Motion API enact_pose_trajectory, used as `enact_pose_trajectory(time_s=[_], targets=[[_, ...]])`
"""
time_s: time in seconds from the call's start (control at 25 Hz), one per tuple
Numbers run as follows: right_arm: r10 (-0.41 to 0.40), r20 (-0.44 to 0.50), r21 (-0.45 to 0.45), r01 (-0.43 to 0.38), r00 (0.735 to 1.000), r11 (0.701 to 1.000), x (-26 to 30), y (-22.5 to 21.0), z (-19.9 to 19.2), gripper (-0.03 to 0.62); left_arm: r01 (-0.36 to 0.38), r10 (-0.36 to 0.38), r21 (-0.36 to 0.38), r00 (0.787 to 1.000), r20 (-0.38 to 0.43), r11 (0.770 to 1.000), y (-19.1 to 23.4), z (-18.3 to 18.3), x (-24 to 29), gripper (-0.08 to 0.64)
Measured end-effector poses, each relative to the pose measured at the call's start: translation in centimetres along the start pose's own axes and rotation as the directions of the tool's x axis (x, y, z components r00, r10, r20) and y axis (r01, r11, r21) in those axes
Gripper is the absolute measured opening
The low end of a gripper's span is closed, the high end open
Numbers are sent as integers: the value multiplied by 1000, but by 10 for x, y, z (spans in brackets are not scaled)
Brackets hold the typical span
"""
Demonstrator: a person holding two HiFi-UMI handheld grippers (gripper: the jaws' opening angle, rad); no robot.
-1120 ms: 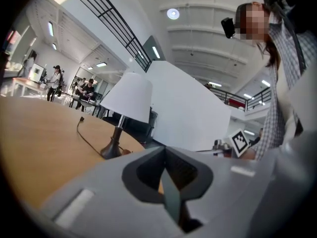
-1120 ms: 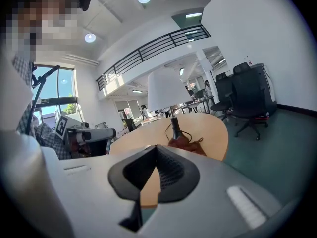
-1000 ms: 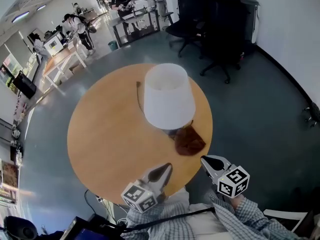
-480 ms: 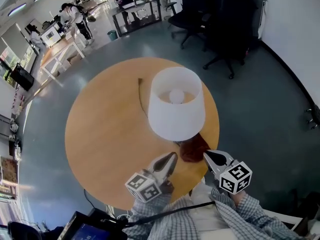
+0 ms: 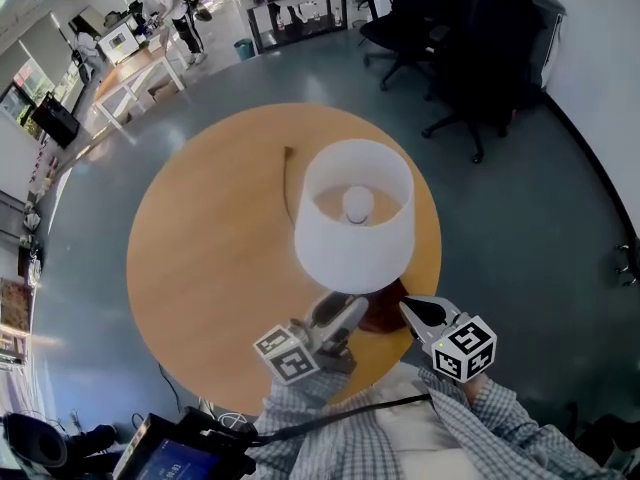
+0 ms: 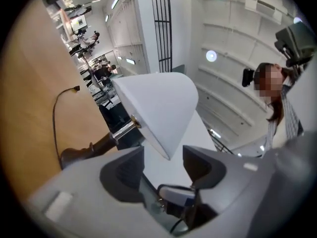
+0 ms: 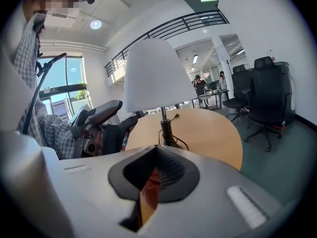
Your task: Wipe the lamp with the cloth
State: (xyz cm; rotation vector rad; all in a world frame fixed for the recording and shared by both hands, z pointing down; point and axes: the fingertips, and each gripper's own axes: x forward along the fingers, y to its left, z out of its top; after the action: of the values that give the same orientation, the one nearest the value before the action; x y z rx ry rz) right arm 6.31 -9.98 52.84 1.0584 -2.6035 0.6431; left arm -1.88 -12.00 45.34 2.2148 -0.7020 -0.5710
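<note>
Fig.: our L gripper [image 5: 338, 316], jaws just opened wide, gripping nothing, faces lamp [image 5: 352, 228] shade rim. R gripper [image 5: 410, 309], jaws together, sits beside cloth [image 5: 384, 314] on table [image 5: 210, 258].

Both grippers reach forward, side by side.
The left gripper [image 5: 338, 313], rolled sideways, has just been opening its jaws, with nothing pressed between them; the right gripper [image 5: 413, 311] tilts slightly downward, jaws closed together.
</note>
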Motion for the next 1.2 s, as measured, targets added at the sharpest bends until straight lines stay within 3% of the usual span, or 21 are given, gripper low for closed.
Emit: enact_pose_trajectory(time_s=[0.2, 0.44, 0.52, 0.6, 0.72, 0.88, 0.96, 1.04, 1.2], targets=[[43, -77, -77, -49, 996, 996, 6, 4, -14, 5, 33, -30, -37, 995, 97, 999, -7, 12, 7, 224], [87, -240, -237, -145, 967, 961, 26, 10, -41, 5, 47, -44, -30, 994, 103, 998, -17, 14, 8, 180], [120, -315, -287, -215, 941, 933, 39, 17, -55, 119, 34, -32, -22, 993, 113, 999, -16, 15, 8, 165], [146, -383, -336, -284, 912, 898, 52, 27, -66, 179, 21, -19, -19, 993, 117, 1000, -13, 16, 9, 162], [140, -470, -401, -352, 872, 845, 68, 38, -83, 239, 4, -2, -18, 993, 121, 1000, -12, 15, 7, 161], [74, -552, -455, -374, 831, 808, 83, 34, -117, 275, -9, 12, -22, 992, 127, 1000, -13, 14, 6, 161], [47, -533, -461, -337, 845, 821, 89, 25, -117, 241, -14, 16, -21, 992, 126, 1000, -11, 15, 8, 161], [54, -489, -413, -286, 871, 865, 91, 14, -106, 130, -17, 19, -19, 992, 124, 1000, -8, 17, 12, 161], [112, -406, -250, -228, 907, 941, 76, 3, -99, 104, -25, 27, -15, 992, 121, 1000, -10, 13, 6, 161]])
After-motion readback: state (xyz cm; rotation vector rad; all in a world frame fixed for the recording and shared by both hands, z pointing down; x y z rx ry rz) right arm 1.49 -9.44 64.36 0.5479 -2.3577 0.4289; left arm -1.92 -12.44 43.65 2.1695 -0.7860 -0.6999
